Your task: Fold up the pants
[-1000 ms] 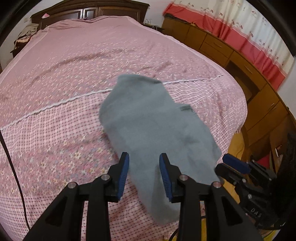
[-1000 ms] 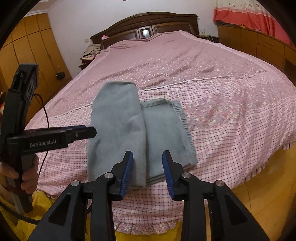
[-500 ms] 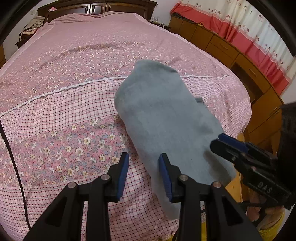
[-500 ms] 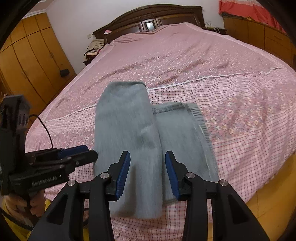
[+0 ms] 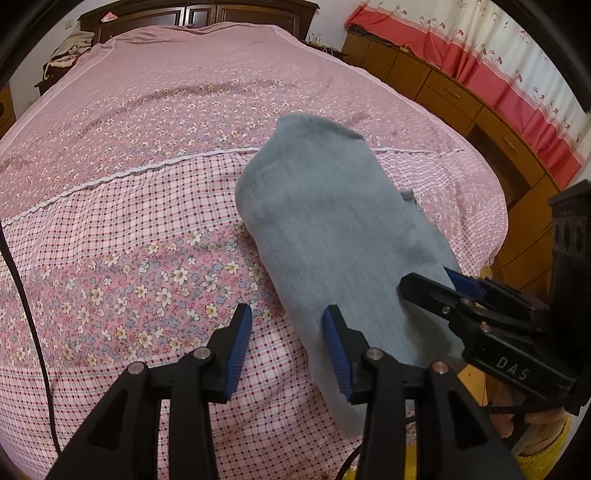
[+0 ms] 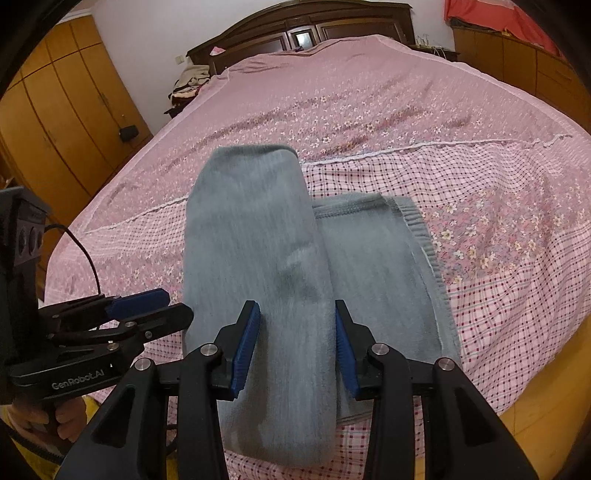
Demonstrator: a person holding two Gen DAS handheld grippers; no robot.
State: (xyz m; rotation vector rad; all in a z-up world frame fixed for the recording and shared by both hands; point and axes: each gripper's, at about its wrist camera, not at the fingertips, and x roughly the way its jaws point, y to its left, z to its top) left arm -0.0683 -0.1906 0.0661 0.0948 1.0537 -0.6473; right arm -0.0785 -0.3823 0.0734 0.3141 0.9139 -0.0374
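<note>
Grey-blue pants point(image 5: 332, 236) lie folded lengthwise near the foot edge of a pink bed point(image 5: 147, 184). In the right wrist view the pants point(image 6: 258, 251) show a long leg part lying over a flatter folded part with the waistband point(image 6: 424, 236) on the right. My left gripper point(image 5: 288, 343) is open, low over the near end of the pants at their left edge. My right gripper point(image 6: 295, 339) is open, its jaws on either side of the near end of the long leg part. Neither holds cloth.
The bedspread has a floral and checked pattern with a white lace seam point(image 5: 129, 170). A dark wooden headboard point(image 6: 303, 26) stands at the far end. Wooden cabinets point(image 5: 461, 96) under red curtains line the right; a wardrobe point(image 6: 66, 122) stands left. A black cable point(image 5: 22, 295) hangs at left.
Both grippers have moved closer and lower to the near end of the pants. Both stayed open. The pants lie as before.
</note>
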